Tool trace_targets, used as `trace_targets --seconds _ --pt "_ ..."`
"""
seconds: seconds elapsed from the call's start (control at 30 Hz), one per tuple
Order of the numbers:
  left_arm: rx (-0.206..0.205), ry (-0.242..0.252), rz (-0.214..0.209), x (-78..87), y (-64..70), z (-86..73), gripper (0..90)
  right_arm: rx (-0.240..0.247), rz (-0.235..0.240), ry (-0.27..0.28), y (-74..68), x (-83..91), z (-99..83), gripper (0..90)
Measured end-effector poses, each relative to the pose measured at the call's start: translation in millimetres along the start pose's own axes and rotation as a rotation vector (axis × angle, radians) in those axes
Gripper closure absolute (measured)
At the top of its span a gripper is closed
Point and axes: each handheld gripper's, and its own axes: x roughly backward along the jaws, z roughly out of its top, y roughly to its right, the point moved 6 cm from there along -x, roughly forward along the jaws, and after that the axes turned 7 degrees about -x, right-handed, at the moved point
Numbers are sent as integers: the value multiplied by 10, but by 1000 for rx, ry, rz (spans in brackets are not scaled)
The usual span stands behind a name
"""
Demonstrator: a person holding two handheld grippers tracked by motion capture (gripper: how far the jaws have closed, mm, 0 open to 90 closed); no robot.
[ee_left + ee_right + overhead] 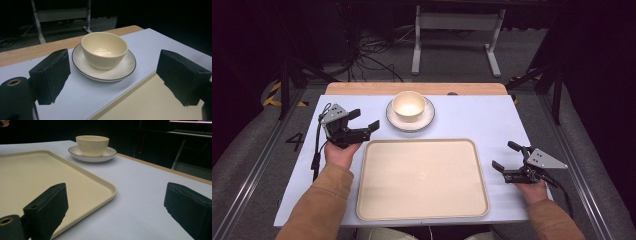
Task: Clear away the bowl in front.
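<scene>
Left gripper (363, 119): held off the tray's far left corner, aimed at the bowl (409, 106); fingers (51, 75) spread, empty.
Right gripper (505, 156): low at the tray's (422, 212) right edge; fingers spread, empty.
Bowl: on the saucer (428, 119), far centre of the counter (477, 120).

cream bowl (409, 105) upright on white saucer (427, 120), beyond tray

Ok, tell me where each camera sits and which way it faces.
High view: above the person's side, looking forward and down on the tray; forearms, left gripper and right gripper show.
Left gripper view: between open jaws, facing the bowl on its saucer.
Right gripper view: low beside the tray, open jaws.
All three share bowl, saucer and tray.
</scene>
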Motion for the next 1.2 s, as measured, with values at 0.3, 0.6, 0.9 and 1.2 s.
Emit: trace_targets --seconds 0.3,0.6,0.9,1.2 --pt "-27 -4 13 -142 -29 99 126 0 0 1 0 1 0 54" --pt "-27 3 20 -313 -64 195 130 0 0 1 -1 1 0 54" --pt "-32 -8 25 -446 -103 277 123 -1 -2 -1 1 -1 -1 55" --pt "-32 -10 42 -581 -182 368 118 -2 -3 -2 1 -3 -1 55"
